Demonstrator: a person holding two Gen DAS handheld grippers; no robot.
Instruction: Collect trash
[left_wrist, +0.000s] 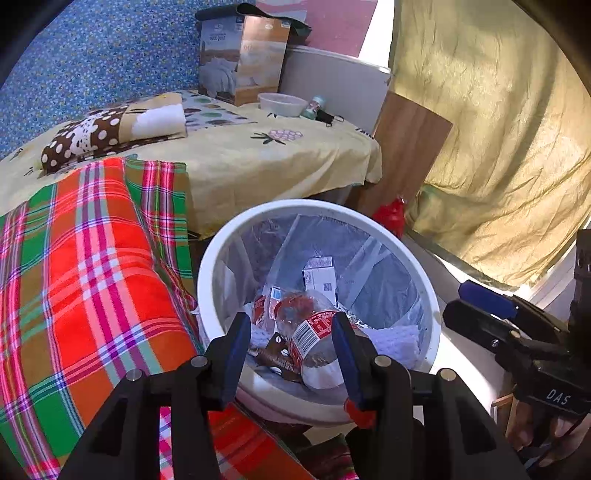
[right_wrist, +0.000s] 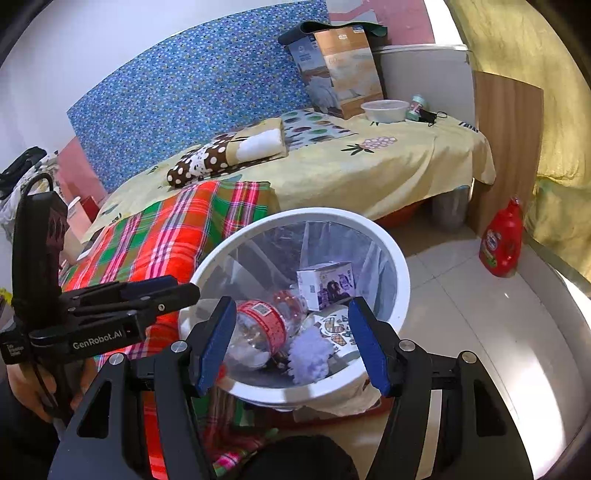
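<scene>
Black two-finger grippers: left gripper (left_wrist: 291, 350) and right gripper (right_wrist: 291, 343), blue pads (right_wrist: 216, 345), silver screws, white "GenRobot.AI" and "DAS" lettering, one red tip.

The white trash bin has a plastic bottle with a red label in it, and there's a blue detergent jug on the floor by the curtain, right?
Almost. The white trash bin does hold a plastic bottle with a red label, but the detergent jug on the floor by the curtain is red, not blue. The right wrist view shows it clearly.
</scene>
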